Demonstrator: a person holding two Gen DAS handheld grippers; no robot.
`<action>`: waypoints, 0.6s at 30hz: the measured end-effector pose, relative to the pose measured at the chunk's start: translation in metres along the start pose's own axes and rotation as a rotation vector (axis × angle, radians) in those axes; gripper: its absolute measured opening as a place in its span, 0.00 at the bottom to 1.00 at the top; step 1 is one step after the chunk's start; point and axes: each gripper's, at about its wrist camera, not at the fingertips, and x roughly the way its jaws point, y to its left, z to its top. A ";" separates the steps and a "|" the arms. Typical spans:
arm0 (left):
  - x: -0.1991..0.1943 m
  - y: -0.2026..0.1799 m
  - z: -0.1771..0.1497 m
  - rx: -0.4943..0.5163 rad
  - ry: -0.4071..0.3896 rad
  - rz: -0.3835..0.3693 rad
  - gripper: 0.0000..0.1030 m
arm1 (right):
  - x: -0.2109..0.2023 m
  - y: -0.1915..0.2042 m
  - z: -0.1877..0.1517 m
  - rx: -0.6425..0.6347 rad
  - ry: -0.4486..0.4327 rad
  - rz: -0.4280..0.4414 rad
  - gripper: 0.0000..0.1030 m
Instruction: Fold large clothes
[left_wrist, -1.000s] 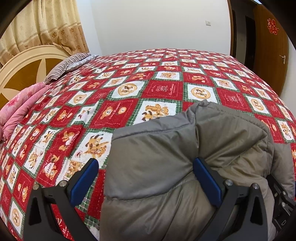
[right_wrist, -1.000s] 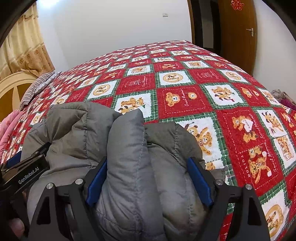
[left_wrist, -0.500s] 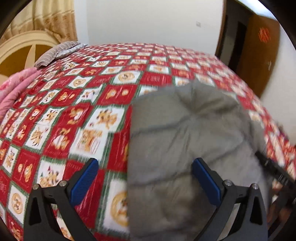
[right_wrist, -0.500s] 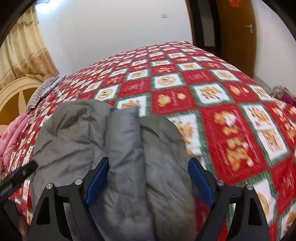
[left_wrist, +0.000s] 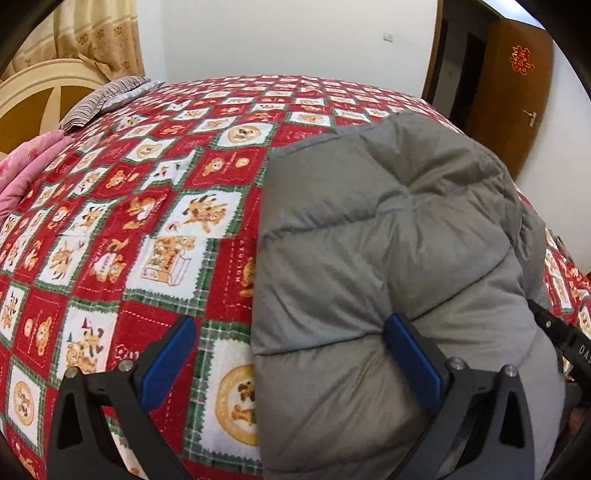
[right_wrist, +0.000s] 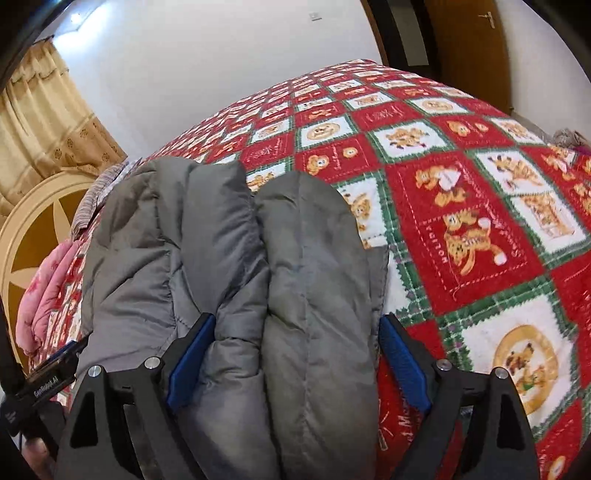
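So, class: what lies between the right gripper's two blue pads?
Folded grey jacket fills the open right gripper, seen in the right wrist view.

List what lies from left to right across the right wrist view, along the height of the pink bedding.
Cream and gold wooden headboard → pink folded bedding → grey quilted padded jacket → red, white and green bear-print bedspread.

Bedroom: bed (left_wrist: 155, 206), headboard (left_wrist: 33, 96), curtains (right_wrist: 48, 122).
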 end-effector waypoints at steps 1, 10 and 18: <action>0.000 0.000 -0.001 -0.001 0.000 -0.005 1.00 | 0.001 0.001 -0.001 -0.004 -0.003 -0.002 0.85; -0.007 -0.019 -0.003 0.059 -0.012 -0.096 0.74 | 0.001 -0.002 -0.005 -0.003 -0.007 0.054 0.77; -0.024 -0.038 -0.006 0.140 -0.050 -0.072 0.40 | -0.002 0.006 -0.008 -0.024 0.009 0.152 0.40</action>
